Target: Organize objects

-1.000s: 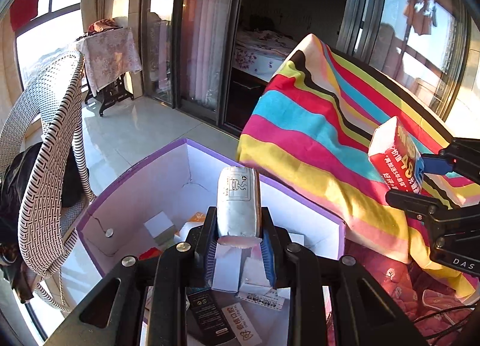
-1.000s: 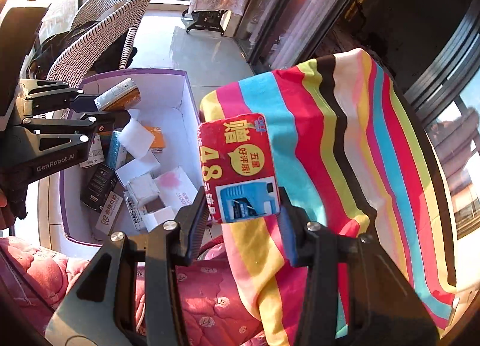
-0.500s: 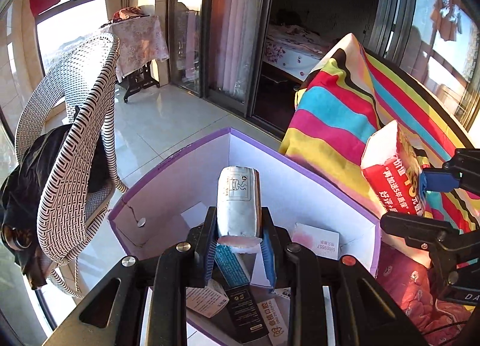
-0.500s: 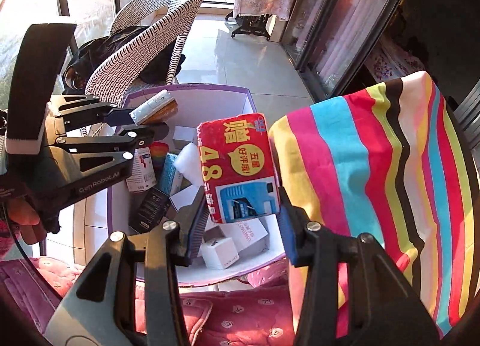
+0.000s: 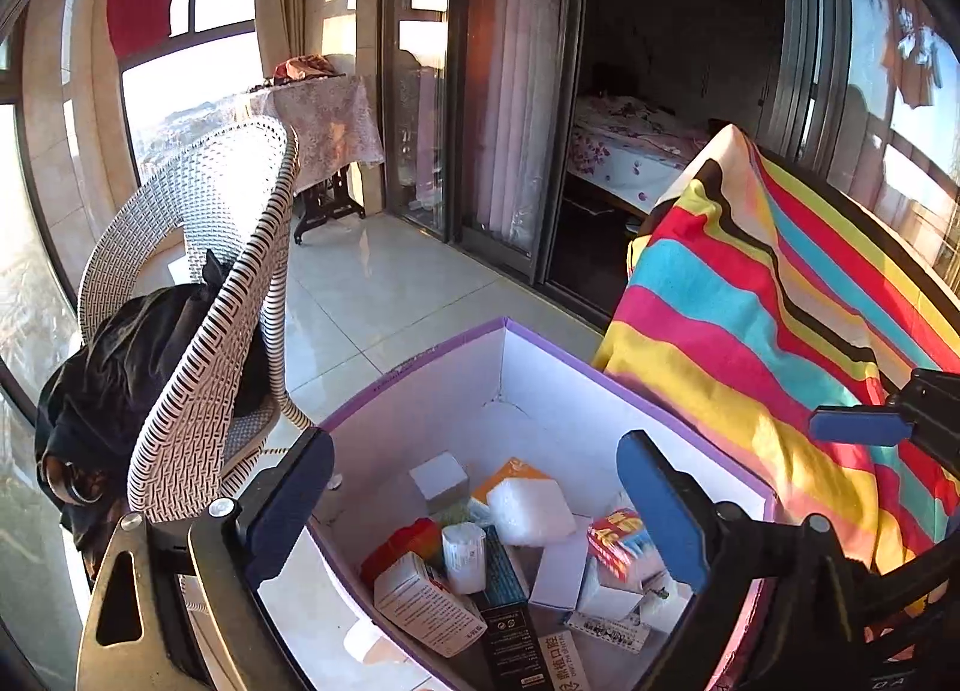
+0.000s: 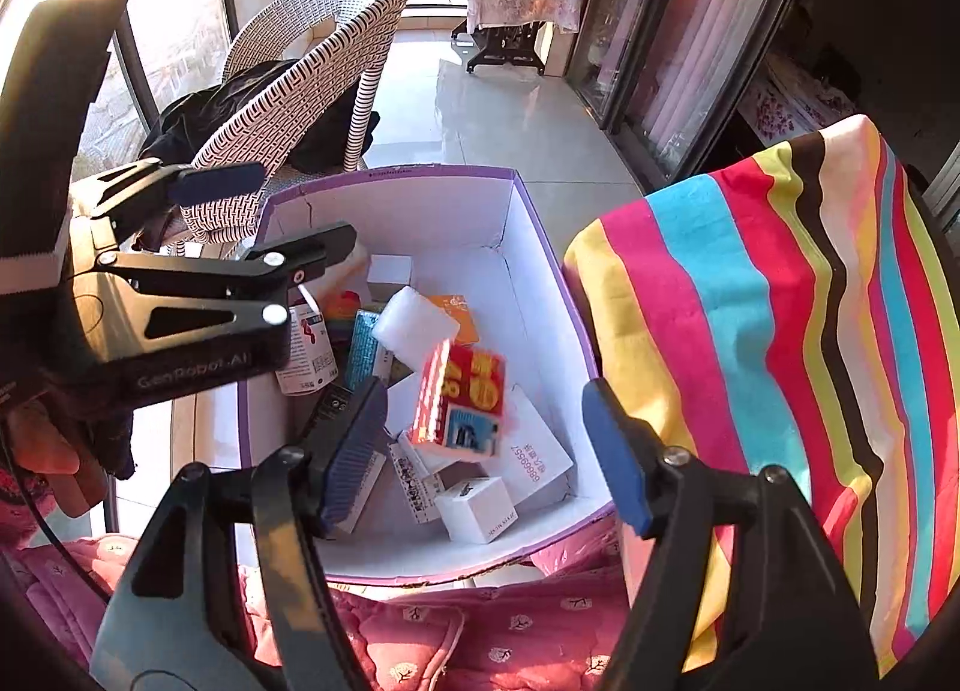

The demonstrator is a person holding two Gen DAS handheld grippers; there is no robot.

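A purple-rimmed white box (image 5: 540, 343) (image 6: 420, 173) holds several small cartons. My left gripper (image 5: 474, 493) is open and empty above the box; it also shows in the right wrist view (image 6: 252, 205). My right gripper (image 6: 486, 439) is open and empty above the box's near side. The red packet (image 6: 462, 403) is blurred between its open jaws, tilted over the cartons; it also shows in the left wrist view (image 5: 618, 535). The white tube-shaped pack (image 5: 463, 556) stands among the cartons.
A white wicker chair (image 5: 204, 295) with dark clothes stands left of the box. A striped blanket (image 6: 780, 331) hangs at the right. A pink quilt (image 6: 450, 631) lies at the near side. Tiled floor and glass doors lie beyond.
Both grippers have opened. The white pack has left the left gripper and the red packet has left the right gripper; both are now in the box. Both grippers moved over the box.
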